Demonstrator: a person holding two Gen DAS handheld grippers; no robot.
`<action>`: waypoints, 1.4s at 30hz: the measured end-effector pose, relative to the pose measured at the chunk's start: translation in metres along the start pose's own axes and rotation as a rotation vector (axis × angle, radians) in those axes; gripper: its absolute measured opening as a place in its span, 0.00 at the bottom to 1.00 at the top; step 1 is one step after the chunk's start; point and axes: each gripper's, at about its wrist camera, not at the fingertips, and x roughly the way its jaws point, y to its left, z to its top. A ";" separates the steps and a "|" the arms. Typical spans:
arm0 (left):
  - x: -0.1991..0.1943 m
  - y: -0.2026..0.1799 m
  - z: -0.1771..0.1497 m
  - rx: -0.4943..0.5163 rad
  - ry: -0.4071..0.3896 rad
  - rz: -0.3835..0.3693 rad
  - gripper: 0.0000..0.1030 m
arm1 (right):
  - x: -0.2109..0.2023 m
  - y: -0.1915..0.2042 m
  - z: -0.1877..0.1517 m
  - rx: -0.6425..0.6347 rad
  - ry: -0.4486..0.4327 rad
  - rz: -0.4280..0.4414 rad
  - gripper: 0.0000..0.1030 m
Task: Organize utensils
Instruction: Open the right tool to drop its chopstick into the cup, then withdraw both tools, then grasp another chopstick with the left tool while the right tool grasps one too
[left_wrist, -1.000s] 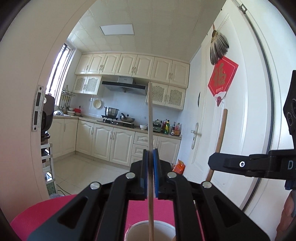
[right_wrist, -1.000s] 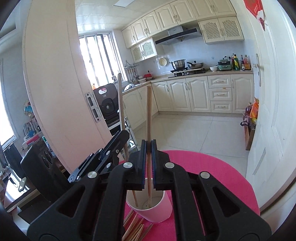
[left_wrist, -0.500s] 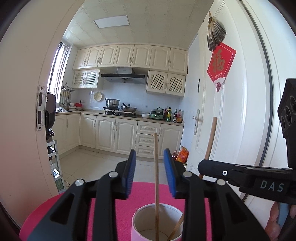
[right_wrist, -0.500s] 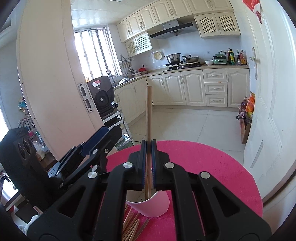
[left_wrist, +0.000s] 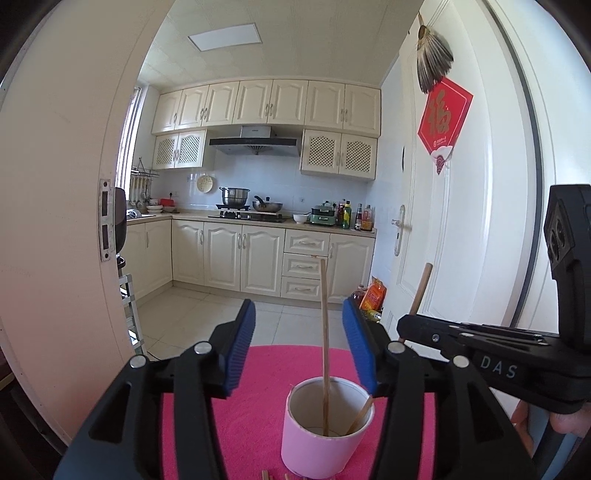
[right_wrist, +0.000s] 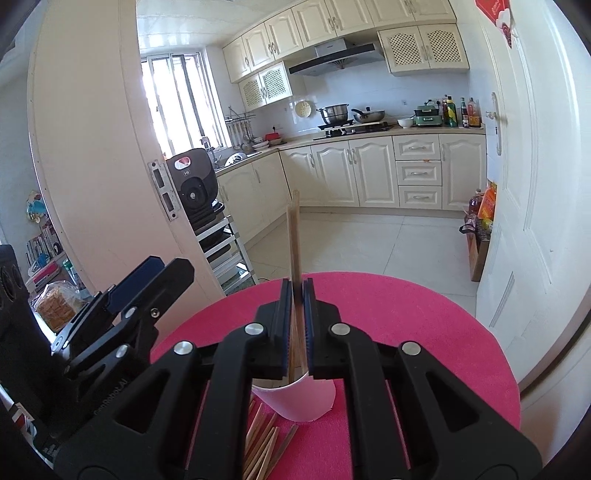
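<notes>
A white cup (left_wrist: 317, 439) stands on the round pink table (left_wrist: 251, 413). A pale chopstick (left_wrist: 324, 325) stands in it, free between the wide, still opening jaws of my left gripper (left_wrist: 298, 306); neither pad touches it. My right gripper (right_wrist: 296, 284) hangs just above the cup (right_wrist: 306, 398), jaws opening a little. A brown chopstick (right_wrist: 294, 236) stands loosely between its pads with its lower end in the cup. The left wrist view shows that brown chopstick (left_wrist: 421, 288) behind the right gripper (left_wrist: 402, 323). The left gripper (right_wrist: 170, 264) is at the left of the right wrist view.
Several loose chopsticks (right_wrist: 262, 439) lie on the table in front of the cup. An open door (right_wrist: 92, 147) stands at the left, a white door (right_wrist: 524, 184) at the right. A shelf with a dark appliance (right_wrist: 192, 184) is beyond the table. A hand (left_wrist: 565, 424) holds the right gripper.
My left gripper opened and let go of the pale chopstick, which now stands in the cup, and drew back. My right gripper's chopstick sank into the cup and its jaws parted slightly.
</notes>
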 end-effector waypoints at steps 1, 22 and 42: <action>-0.004 0.001 0.001 -0.002 0.005 0.003 0.51 | -0.002 0.001 0.000 0.001 -0.003 -0.006 0.17; -0.044 0.064 -0.090 -0.091 0.658 0.039 0.52 | -0.044 0.019 -0.071 -0.006 0.185 -0.060 0.46; -0.050 0.057 -0.155 -0.088 0.924 0.035 0.27 | -0.003 0.040 -0.155 -0.014 0.602 0.005 0.33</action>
